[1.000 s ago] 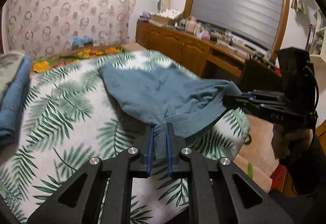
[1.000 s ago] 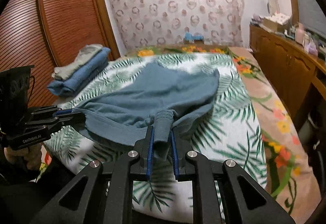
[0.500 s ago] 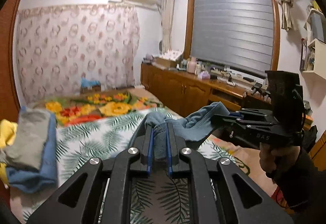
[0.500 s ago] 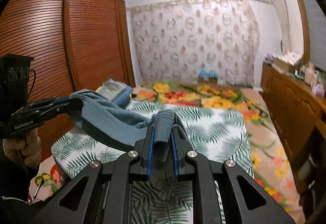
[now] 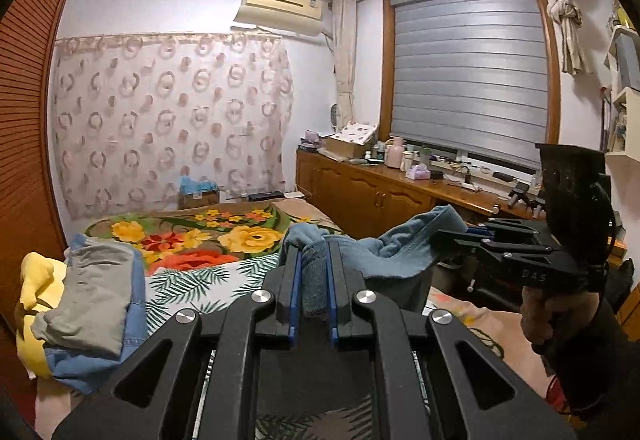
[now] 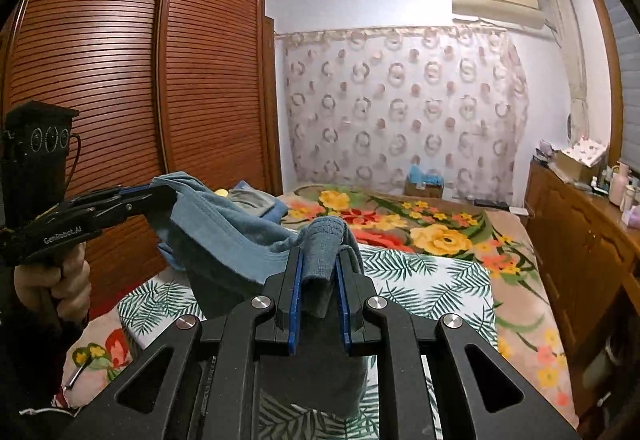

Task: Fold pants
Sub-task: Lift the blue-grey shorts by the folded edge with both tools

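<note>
Lifted clear now: the pants (image 5: 400,252) lay spread on the bed (image 5: 208,280) a second ago, and both my claws have since raised them into the air, cameras tilting up to take in wall and ceiling.

Left claw (image 5: 314,280): clenched on a bunched fold of blue cloth, a thick wad standing between the blue pads. Right claw (image 6: 320,276): the same, clamped on another wad of the same edge. Seen from the left wrist, the right claw (image 5: 464,236) sits off to the right with cloth draped over its tip; seen from the right wrist, the left claw (image 6: 160,200) sits to the left, also wrapped in cloth.

Pants (image 6: 240,240): hanging between the two claws, sagging in a shallow arc along the gripped edge, the rest dropping below my view. Whether the lower part touches the bed I cannot tell; it is hidden behind my own frames.

Also noted: a pile of clothes (image 5: 92,300) at the left side of the bed, grey on top, blue and yellow under; wardrobe (image 6: 120,80) to the left, cabinet (image 5: 380,196) along the right wall under the blind.

Reading: this looks like the lift-and-shake, or the carry-over of one half onto the other. The fold itself is not yet laid. Both grips are bulky bunches rather than clean corners, so I judge the edge may come down wrinkled unless I pull the claws apart to tension it first. The leaf-print sheet ahead looks the likely landing spot.
</note>
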`<control>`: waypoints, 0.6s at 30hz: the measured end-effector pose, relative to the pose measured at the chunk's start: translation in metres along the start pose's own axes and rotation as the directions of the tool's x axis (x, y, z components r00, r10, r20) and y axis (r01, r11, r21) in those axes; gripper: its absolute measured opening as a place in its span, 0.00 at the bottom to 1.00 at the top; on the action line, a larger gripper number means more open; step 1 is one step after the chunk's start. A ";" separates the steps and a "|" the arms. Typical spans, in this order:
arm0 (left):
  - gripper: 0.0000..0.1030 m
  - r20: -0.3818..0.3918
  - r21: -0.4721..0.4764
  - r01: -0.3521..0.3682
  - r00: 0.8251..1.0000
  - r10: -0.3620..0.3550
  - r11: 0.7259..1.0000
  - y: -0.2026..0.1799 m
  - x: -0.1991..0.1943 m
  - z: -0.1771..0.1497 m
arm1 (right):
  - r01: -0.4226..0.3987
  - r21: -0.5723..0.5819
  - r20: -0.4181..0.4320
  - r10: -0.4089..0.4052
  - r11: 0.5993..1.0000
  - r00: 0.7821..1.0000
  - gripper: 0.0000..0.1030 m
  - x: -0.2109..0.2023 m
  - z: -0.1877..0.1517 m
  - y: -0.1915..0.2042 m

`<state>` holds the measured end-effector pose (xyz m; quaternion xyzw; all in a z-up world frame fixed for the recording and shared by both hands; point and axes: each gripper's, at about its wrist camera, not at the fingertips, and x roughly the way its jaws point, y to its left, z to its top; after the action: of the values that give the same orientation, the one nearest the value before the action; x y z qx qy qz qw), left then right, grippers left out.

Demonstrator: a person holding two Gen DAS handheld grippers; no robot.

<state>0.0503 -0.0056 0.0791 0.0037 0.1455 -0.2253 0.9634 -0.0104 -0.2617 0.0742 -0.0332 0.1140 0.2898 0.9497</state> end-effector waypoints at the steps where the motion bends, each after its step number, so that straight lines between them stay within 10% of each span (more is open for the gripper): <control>1: 0.12 -0.009 -0.002 -0.009 1.000 0.009 1.000 0.005 0.007 0.000 | -0.001 0.000 -0.005 0.001 1.000 1.000 0.15 0.006 0.000 -0.003; 13: 0.12 0.062 -0.020 -0.184 0.981 0.185 0.983 0.079 0.094 0.063 | 0.084 -0.015 0.038 -0.083 0.996 0.996 0.15 0.118 0.091 -0.052; 18: 0.12 -0.036 0.018 -0.206 0.978 0.207 0.978 0.078 0.102 0.025 | 0.076 0.010 -0.032 -0.075 0.997 0.997 0.15 0.149 0.081 -0.057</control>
<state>0.1782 0.0181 0.0698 0.0298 0.1607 -0.1250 0.9786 0.1575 -0.2180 0.1176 -0.0369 0.1291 0.2525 0.9582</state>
